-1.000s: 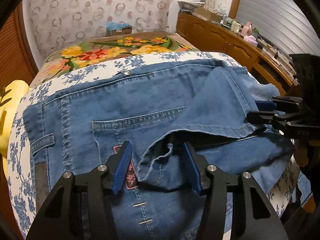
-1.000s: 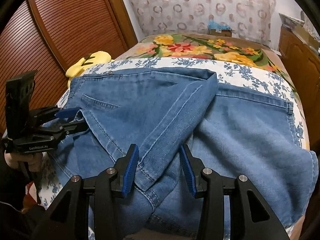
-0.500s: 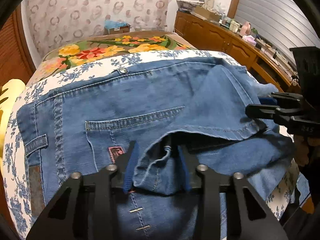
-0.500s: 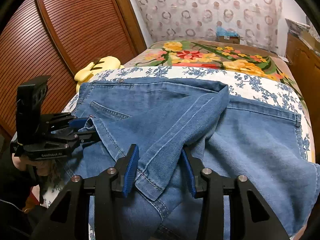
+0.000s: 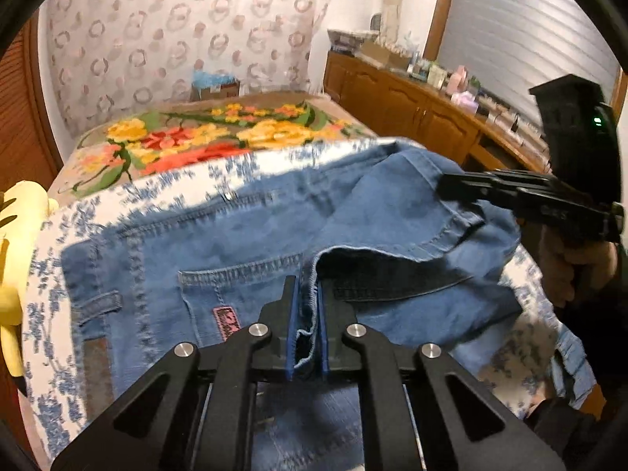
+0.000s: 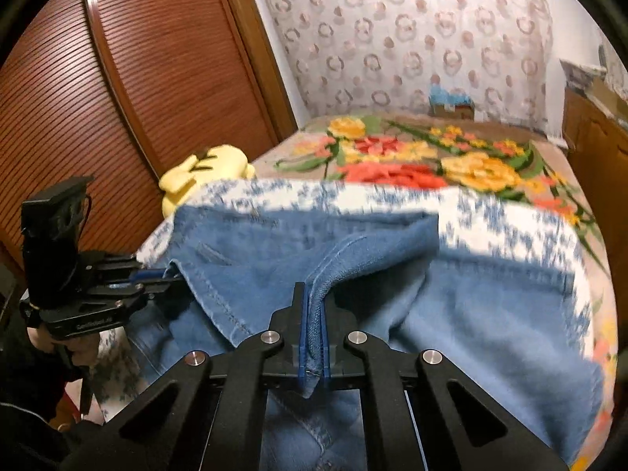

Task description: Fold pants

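Note:
Blue denim pants (image 5: 243,235) lie across a bed, waistband away from me, one leg folded back over the seat. My left gripper (image 5: 306,286) has its jaws closing, and the blue pads pinch the leg's hem between them. The jaws of my right gripper (image 6: 312,294) are closing too, clamped on a seamed edge of the same leg (image 6: 345,251). In the right wrist view the left gripper (image 6: 157,274) shows at the left, holding the hem corner. The right gripper (image 5: 447,182) shows at the right of the left wrist view, its tips buried in denim.
The pants rest on a blue-and-white floral sheet (image 5: 47,314) over a bright flowered blanket (image 5: 196,141). A yellow plush toy (image 6: 204,172) lies at the bed's left edge by a slatted wooden door (image 6: 117,98). A cluttered wooden sideboard (image 5: 412,114) runs along the right.
Both grippers went from open around the hem to closed on it. Both then rose, lifting the folded leg's edge off the pants.

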